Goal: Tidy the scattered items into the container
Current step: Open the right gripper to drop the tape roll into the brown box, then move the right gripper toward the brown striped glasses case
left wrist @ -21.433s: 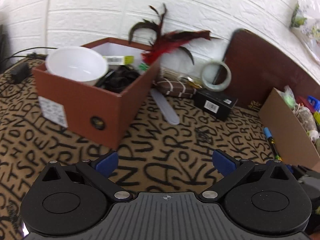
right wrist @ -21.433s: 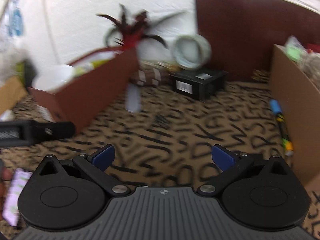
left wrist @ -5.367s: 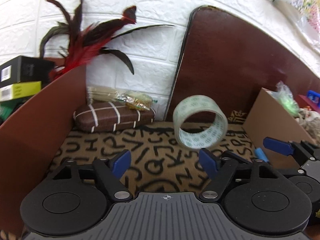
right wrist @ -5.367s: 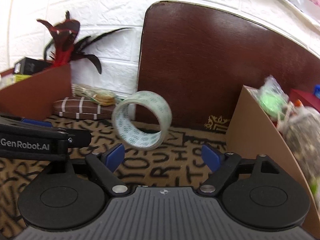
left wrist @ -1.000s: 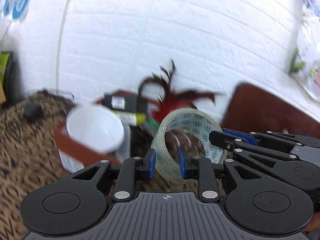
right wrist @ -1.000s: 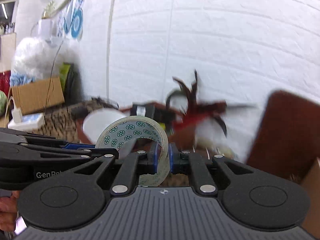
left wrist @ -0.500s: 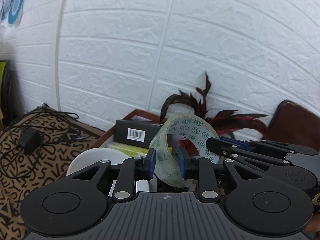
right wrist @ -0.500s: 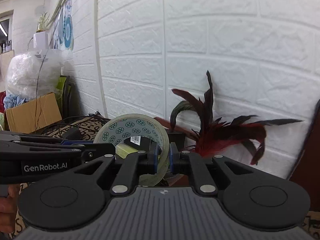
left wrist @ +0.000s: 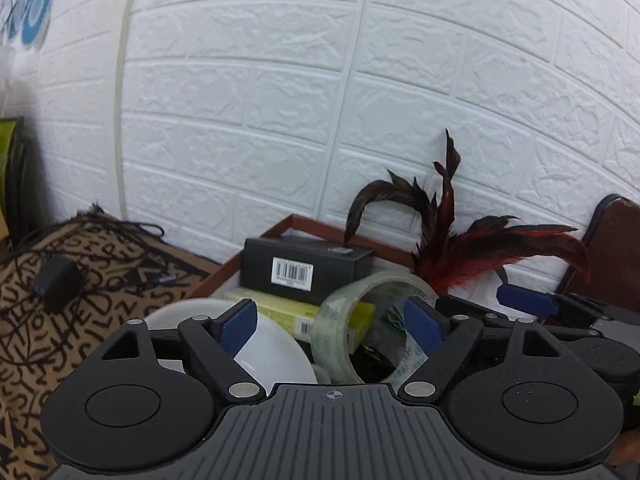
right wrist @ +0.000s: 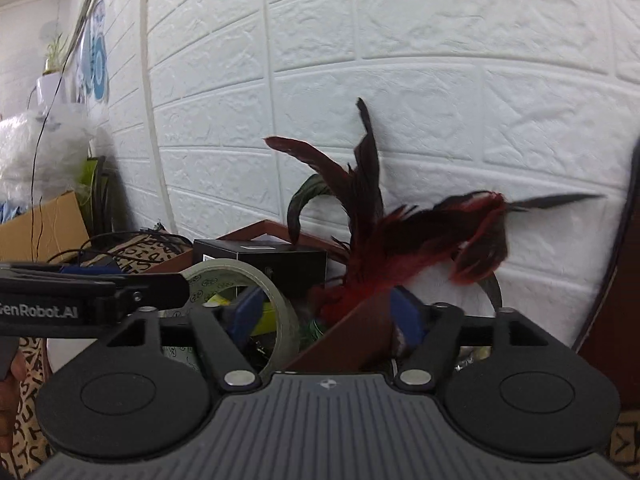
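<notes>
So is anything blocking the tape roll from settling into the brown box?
Nothing visible. Both grippers' jaws have just been opening and the tape roll sits free over the brown box, beside the white bowl and the black carton.

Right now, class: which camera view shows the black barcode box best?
The left wrist view: the black box shows its front face and barcode label. In the right wrist view only its upper part shows, behind the tape roll.
</notes>
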{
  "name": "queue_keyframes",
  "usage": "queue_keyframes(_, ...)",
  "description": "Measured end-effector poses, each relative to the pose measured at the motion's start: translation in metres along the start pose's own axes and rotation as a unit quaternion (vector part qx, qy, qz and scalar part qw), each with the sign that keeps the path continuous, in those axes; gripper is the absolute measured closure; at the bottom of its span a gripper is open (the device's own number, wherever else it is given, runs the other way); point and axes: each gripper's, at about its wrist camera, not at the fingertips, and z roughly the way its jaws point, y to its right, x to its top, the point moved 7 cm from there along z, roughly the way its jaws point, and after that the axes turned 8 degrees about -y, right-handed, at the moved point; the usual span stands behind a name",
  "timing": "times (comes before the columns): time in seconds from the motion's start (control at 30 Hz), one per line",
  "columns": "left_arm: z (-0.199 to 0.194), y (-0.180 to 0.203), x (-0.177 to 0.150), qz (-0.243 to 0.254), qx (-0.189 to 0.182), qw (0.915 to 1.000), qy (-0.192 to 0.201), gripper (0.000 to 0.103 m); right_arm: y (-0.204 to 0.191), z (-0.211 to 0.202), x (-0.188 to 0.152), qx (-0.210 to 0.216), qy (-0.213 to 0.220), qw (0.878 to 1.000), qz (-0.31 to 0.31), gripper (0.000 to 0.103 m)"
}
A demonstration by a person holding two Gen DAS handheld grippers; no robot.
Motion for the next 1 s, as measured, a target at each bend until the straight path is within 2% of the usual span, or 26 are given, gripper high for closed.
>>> queue_keyframes(0.17, -0.012, 0.002, -0.005, 0.000, 0.000, 1.0000, 0.003, 0.000, 0.008, -0.013, -0.006, -0.011, 0.003, 0.999, 0.030, 0.003)
queue_keyframes(0.6, -0.058, 0.020, -0.017, 0.005, -0.011, 0.9998, 0.016, 0.000, 0.004, -0.065, -0.014, -0.016, 0.007, 0.999, 0.028, 0.001)
queue_keyframes(1.0, -0.101, 0.051, -0.027, 0.017, -0.033, 0.9988, 0.031, 0.000, -0.005, -0.122, -0.014, -0.025, 0.033, 0.999, -0.012, 0.001)
